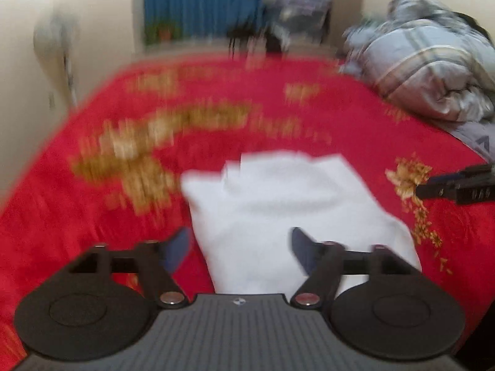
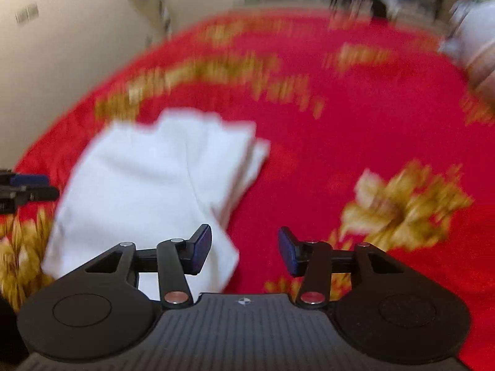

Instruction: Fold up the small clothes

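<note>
White garment [image 1: 287,213]: one piece, folded into a rough rectangle with layered edges stepped at its far end; lies flat on the red bedspread [image 1: 92,216], toward the near edge of the bed. Both views are smeared by motion blur, so the seams and the kind of garment cannot be told.

Left gripper [image 1: 241,250]: above the garment's near end, jaws spread wide, nothing between the blue pads [image 1: 178,252]; cloth shows through the gap, not gripped.

Right gripper [image 2: 244,252]: above the garment's near right corner, jaws parted, empty; its left finger is over white cloth, its right finger over red bedspread.

Bedspread: red with gold flower pattern, covers the whole bed.

Grey striped quilt [image 1: 433,71]: bundled at the far right corner of the bed, well apart from the garment.

Blue curtain [image 1: 201,3]: beyond the far edge.
</note>
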Tool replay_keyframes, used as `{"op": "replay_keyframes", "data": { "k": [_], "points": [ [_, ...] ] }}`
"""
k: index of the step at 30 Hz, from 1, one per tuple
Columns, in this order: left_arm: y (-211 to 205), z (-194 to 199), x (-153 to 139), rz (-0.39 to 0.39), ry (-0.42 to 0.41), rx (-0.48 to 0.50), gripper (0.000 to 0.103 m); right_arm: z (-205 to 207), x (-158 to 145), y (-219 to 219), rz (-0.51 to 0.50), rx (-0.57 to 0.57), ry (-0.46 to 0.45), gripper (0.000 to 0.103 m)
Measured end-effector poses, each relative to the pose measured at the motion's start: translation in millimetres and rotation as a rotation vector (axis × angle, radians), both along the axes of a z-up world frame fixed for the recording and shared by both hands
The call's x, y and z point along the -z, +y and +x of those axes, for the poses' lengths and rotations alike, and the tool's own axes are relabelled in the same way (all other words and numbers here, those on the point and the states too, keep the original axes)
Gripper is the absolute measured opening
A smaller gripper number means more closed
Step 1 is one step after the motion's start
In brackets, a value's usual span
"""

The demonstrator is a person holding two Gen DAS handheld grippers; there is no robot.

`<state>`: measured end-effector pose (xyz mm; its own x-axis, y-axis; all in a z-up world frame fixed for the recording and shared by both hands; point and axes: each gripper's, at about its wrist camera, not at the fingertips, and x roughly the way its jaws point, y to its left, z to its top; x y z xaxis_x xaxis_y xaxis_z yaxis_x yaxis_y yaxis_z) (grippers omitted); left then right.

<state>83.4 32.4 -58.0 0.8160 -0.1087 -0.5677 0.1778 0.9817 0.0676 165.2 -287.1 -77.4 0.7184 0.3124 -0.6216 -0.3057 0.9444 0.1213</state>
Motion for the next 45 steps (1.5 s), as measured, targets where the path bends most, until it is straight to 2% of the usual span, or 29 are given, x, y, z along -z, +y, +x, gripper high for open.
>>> {"op": "replay_keyframes", "data": {
  "k": [2, 5, 10, 13, 17, 20, 23, 27, 29, 38, 45],
  "points": [
    [-12, -18, -11, 0.037, -0.058, 0.008, 0.088, -21, -12, -4, 0.043, 0.032, -0.062, 0.058],
    [-23, -47, -29, -0.033, -0.06, -0.005, 0.088, -54, -23, -8, 0.071, 0.071, -0.138, 0.069],
    [-42, -113, -52, -0.097, -0.117, -0.023, 0.1, -110, -34, -9, 0.097, 0.106, -0.231, 0.071],
    [-53, -154, -53, -0.14, -0.143, -0.047, 0.102, -144, -36, -6, 0.105, 0.138, -0.272, 0.074],
    [-65, -187, -32, -0.153, -0.17, -0.102, 0.102, -178, -28, 5, 0.109, 0.151, -0.271, 0.079],
    [-65, -178, -12, -0.167, -0.112, -0.174, 0.102, -185, -20, 22, 0.056, 0.079, -0.277, 0.08],
    [-57, -162, -4, -0.193, -0.045, -0.21, 0.102, -183, -17, 36, 0.01, 0.049, -0.296, 0.083],
    [-48, -146, 5, -0.148, 0.01, -0.295, 0.102, -170, -10, 44, 0.014, 0.058, -0.247, 0.084],
    [-43, -144, 7, -0.15, 0.031, -0.319, 0.102, -168, -8, 47, 0.027, 0.053, -0.227, 0.084],
    [-45, -147, 6, -0.135, 0.041, -0.309, 0.102, -171, -6, 60, 0.013, -0.008, -0.211, 0.086],
    [-46, -145, 6, -0.138, 0.056, -0.315, 0.102, -172, -6, 61, 0.018, -0.009, -0.205, 0.086]
  ]
}}
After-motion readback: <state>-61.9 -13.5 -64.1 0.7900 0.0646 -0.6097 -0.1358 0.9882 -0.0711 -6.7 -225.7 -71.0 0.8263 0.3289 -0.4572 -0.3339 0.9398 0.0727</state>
